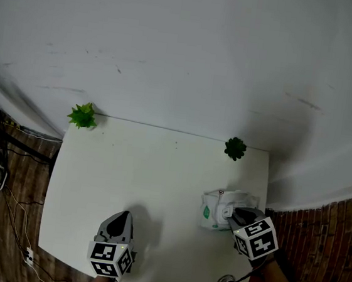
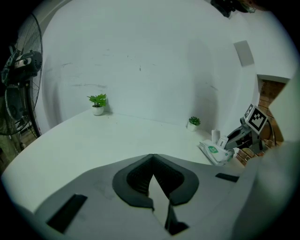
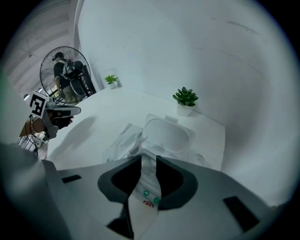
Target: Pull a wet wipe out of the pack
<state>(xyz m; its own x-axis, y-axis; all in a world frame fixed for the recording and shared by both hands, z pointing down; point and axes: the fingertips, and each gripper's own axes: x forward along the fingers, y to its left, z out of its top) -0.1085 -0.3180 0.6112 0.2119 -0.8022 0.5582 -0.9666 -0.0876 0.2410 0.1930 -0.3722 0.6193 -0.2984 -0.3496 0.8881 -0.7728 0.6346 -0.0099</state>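
At the right side of the white table (image 1: 159,179), the wipe pack (image 1: 214,210) lies with its lid (image 3: 168,133) flipped open. The right gripper (image 1: 236,215) is clamped on the pack's near end, with printed wrapper pinched between its jaws. The left gripper (image 1: 121,218) hovers well apart near the front edge, jaws together and holding nothing.

White worktop (image 1: 158,186): wipe pack (image 1: 213,212) near right edge; small plant (image 1: 83,116) far-left corner, darker plant (image 1: 234,148) far-right.
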